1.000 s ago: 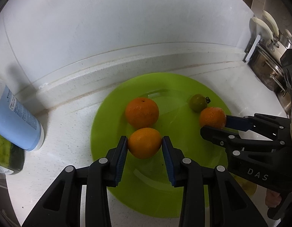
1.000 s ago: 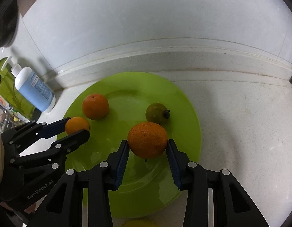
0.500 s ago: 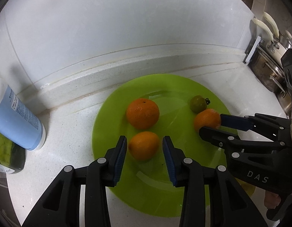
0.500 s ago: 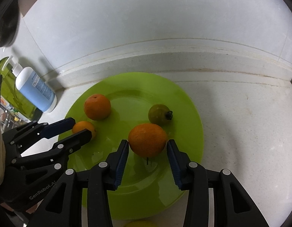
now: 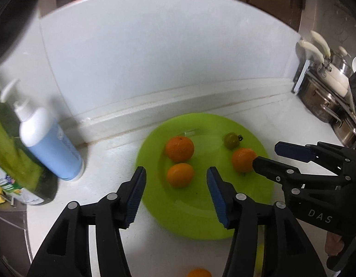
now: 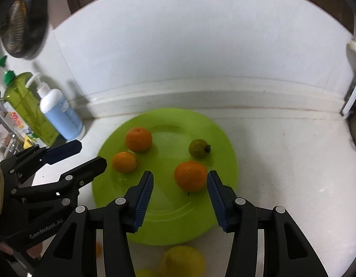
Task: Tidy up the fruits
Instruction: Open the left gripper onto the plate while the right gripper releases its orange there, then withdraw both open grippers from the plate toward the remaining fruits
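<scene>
My left tongs (image 5: 176,176) stand wide apart over the near left part of the green plate (image 5: 201,221), gripping nothing. Just beyond their blue pads (image 5: 136,196) lies a small orange (image 5: 179,175) on the plate, clear of both pads. Right behind it, farther in, sits a bigger orange (image 5: 179,148), the two nearly touching.

My right tongs (image 6: 180,184) are spread wide as well, and they carry nothing. Between their tips rests another orange (image 6: 190,176), sitting on the plate's (image 6: 168,228) near right part, with a gap to the left pad and a smaller gap to the right one. Beyond it, towards the wall, lies a small dark green fruit (image 6: 198,148) with a stalk end pointing right.

All four fruits are on the plate, which sits on the white bench (image 6: 293,173) close to the back wall. Off to the left, a blue pump bottle (image 6: 60,113) stands beside a green bottle (image 6: 25,101). At the near edge of the right view, off the plate, I see a blurred yellow fruit (image 6: 182,262). In the left view an orange thing (image 5: 198,272) peeks in at the bottom edge, and metal pots (image 5: 327,101) stand far right.
</scene>
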{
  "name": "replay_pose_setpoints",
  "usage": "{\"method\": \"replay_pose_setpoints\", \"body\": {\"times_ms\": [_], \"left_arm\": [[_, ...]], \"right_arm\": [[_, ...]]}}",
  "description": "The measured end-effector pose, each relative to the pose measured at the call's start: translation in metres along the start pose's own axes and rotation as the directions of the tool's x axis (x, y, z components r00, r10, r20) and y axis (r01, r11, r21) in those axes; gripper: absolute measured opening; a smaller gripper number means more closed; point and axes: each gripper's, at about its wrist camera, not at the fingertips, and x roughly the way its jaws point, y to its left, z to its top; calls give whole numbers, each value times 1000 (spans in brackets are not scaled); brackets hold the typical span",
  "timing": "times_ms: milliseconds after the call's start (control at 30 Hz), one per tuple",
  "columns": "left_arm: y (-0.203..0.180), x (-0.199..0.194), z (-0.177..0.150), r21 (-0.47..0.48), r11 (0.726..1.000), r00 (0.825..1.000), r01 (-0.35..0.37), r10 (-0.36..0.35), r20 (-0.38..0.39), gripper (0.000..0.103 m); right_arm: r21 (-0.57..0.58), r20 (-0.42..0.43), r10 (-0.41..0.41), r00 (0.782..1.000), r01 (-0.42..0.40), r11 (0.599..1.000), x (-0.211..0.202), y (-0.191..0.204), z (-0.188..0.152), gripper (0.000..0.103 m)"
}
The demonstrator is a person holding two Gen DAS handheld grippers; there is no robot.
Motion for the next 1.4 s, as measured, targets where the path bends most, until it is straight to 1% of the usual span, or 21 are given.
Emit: {"method": "replay_pose_setpoints", "body": {"times_ms": [300,633,800,967,1167,1400], "left_arm": [[-4,-64,-12,14,1000,995,-7,5,101,62],[-26,-125,-31,47,999,983,-15,6,184,68],[-36,-146,-49,51,999,981,-15,5,191,70],[-47,-156,-70,53,999,984,-4,-5,176,70],[-64,-162,-91,73,997,985,-4,-9,172,69],[-86,-161,-116,102,995,985,-10,-8,171,69]], "right_arm": [[-4,78,-4,997,4,1000,-51,9,-15,49],[-22,160,-14,987,17,1000,-110,12,-38,49],[-33,194,-21,981,28,999,-139,13,-55,49],[-38,205,-28,978,36,999,-154,11,-73,49],[-70,184,-28,982,41,997,-160,6,-95,49],[-138,139,10,990,9,990,-157,1,-119,49]]}}
